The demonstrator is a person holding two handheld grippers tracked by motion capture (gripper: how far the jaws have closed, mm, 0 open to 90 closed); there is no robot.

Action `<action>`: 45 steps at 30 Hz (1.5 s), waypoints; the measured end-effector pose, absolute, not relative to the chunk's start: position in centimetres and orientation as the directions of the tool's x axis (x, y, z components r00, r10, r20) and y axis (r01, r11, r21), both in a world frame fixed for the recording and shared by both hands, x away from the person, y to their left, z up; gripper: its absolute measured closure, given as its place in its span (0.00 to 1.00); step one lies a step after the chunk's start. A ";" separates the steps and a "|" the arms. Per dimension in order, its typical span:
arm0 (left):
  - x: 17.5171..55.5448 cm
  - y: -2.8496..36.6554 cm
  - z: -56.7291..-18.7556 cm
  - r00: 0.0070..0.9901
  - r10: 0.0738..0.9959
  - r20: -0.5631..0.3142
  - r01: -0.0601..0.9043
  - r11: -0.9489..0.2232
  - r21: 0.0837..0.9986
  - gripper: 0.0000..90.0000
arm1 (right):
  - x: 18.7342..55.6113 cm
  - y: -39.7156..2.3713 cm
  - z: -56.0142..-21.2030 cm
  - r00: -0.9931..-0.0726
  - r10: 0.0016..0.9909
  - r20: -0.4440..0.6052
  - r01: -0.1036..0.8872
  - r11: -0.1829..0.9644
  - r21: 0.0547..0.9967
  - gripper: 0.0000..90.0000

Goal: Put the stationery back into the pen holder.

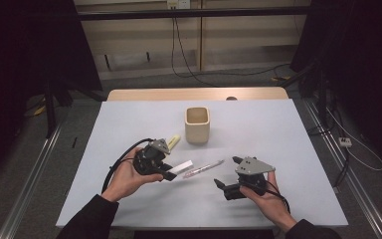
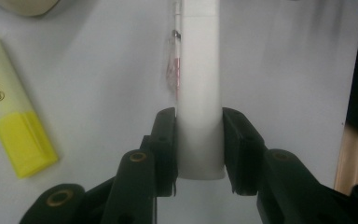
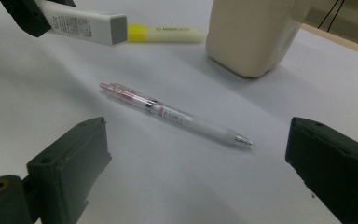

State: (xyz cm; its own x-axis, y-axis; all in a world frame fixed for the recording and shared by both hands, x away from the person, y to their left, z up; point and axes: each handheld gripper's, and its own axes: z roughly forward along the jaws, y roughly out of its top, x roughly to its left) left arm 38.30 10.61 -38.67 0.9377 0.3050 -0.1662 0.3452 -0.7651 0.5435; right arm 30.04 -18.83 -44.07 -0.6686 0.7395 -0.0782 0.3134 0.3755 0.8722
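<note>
My left gripper (image 1: 171, 171) is shut on one end of a white rectangular bar (image 1: 182, 167), which sticks out to the right just above the table. In the left gripper view the black jaws press both sides of the bar (image 2: 198, 56). A clear pen with pink inside (image 1: 204, 169) lies on the white table just right of the bar. My right gripper (image 1: 227, 171) stands open near the pen's right end, with nothing between its jaws. In the right gripper view the pen (image 3: 177, 114) lies ahead of the wide-open gripper (image 3: 200, 140), and the held bar (image 3: 84, 21) shows at the top left.
A beige square cup (image 1: 197, 124) stands upright at the middle of the white table (image 1: 278, 149). A yellow highlighter (image 1: 173, 142) lies left of the cup, beside my left gripper. The floor around the table holds cables and metal rails.
</note>
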 end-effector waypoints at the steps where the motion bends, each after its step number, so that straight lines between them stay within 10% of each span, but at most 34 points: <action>1: 38.4 10.4 -38.6 0.939 0.301 -0.167 0.342 -0.769 0.540 0.75 | 30.1 -18.7 -44.0 -0.673 0.734 -0.090 0.307 0.388 0.869 0.06; 21: 40.0 4.8 -38.1 0.963 0.205 -0.178 0.268 -0.811 0.520 0.75 | 30.8 -16.5 -43.5 -0.698 0.646 -0.309 0.165 0.565 0.809 0.08; 45: 40.7 3.0 -38.4 0.964 0.178 -0.200 0.254 -0.845 0.471 0.75 | 29.5 -14.2 -44.3 -0.510 0.333 -0.793 -0.128 0.883 0.452 0.40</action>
State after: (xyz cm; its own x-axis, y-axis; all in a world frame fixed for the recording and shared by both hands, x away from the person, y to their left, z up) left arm 40.69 3.03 -38.41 0.9635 0.1779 -0.2000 0.2537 -0.8449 0.4710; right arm 29.54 -14.20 -44.27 -0.5098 0.3326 -0.7934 -0.1279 0.8827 0.4522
